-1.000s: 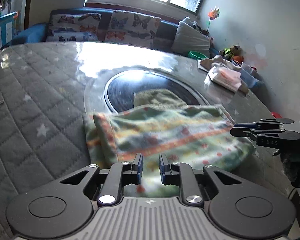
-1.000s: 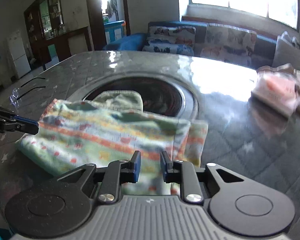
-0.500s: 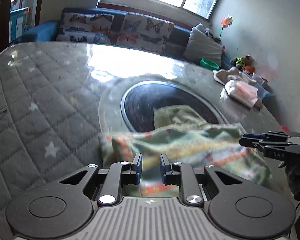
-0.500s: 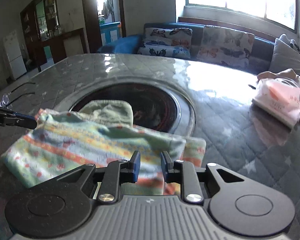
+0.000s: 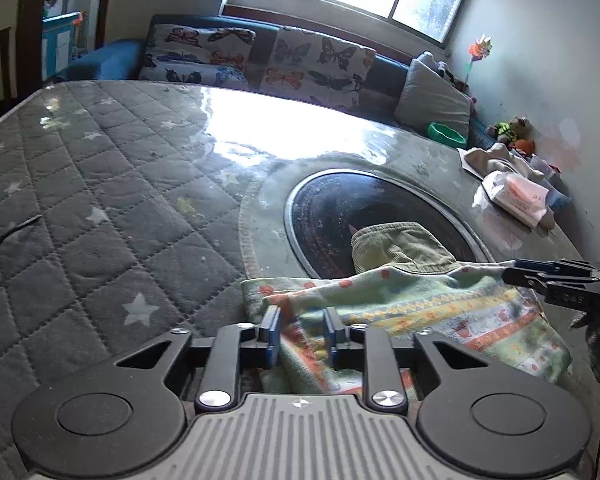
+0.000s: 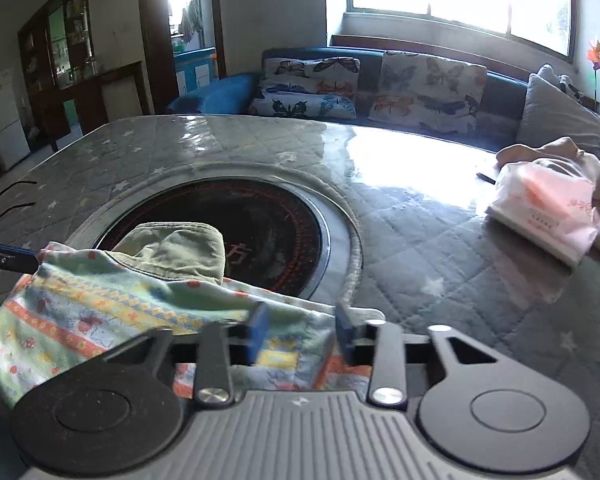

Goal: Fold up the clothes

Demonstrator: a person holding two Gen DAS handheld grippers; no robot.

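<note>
Left wrist view — left tongs (image 5: 300, 330) have just been opening, patterned garment (image 5: 440, 312) loose between them; right tongs (image 6: 302, 330) likewise parting — cloth draped on the tabletop (image 5: 100, 184).

Quilted table (image 5: 100, 208) – patterned garment (image 5: 460, 312), tissue pack (image 5: 516, 196)

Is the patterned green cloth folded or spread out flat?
Folded: the patterned green cloth lies doubled, its upper layer draped over a lower one.

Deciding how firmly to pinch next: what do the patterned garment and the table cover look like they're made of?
Patterned garment: soft knit, probably cotton; it drapes limply and has a ribbed green cuff. Table cover: quilted grey fabric with stars, seemingly under glossy clear plastic, judging by the window glare.
</note>
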